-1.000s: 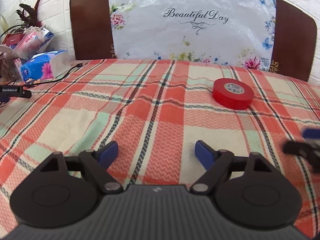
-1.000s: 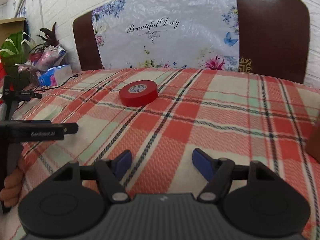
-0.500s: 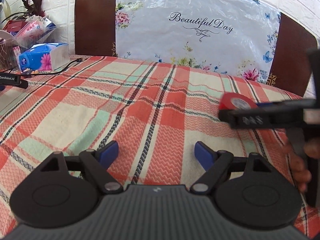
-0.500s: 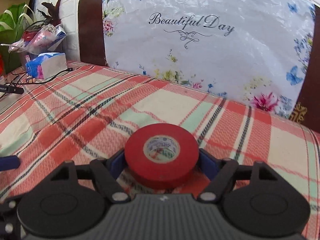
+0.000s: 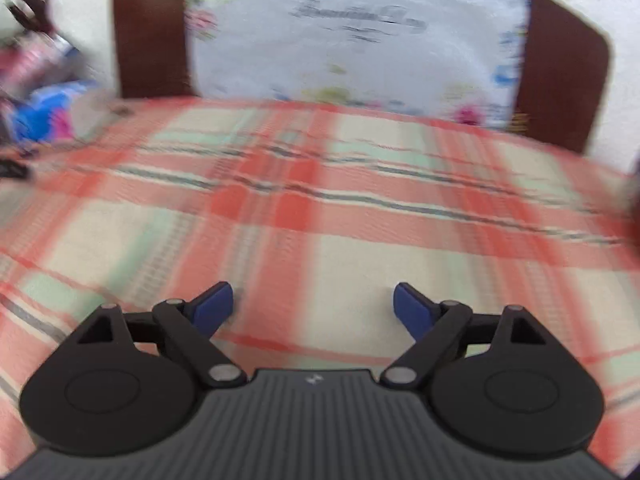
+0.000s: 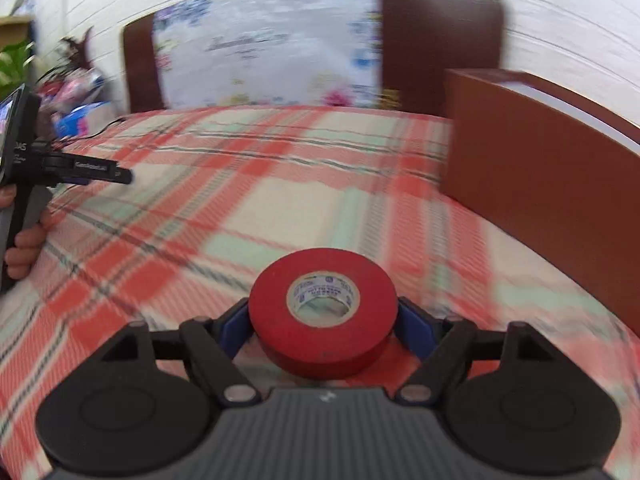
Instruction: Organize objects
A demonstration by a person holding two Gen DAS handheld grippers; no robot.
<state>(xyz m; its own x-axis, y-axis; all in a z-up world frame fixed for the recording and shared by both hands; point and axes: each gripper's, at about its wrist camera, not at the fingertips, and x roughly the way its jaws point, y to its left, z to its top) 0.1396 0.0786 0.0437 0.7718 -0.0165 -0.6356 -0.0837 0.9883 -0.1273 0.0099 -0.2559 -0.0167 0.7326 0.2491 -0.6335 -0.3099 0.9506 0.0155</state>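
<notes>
In the right wrist view my right gripper is shut on a red roll of tape, its blue pads against the roll's sides, held above the plaid cloth. A brown box stands to the right, close ahead. My left gripper is open and empty over the plaid cloth; it also shows in the right wrist view at the far left. The tape is not visible in the blurred left wrist view.
A brown headboard with a floral plastic cover stands at the back. Tissue packs and clutter lie at the far left, with a black cable beside them.
My right gripper closed on the red tape and swung right with it, bringing the brown box into view. The left view turned blurred and the tape left it.
</notes>
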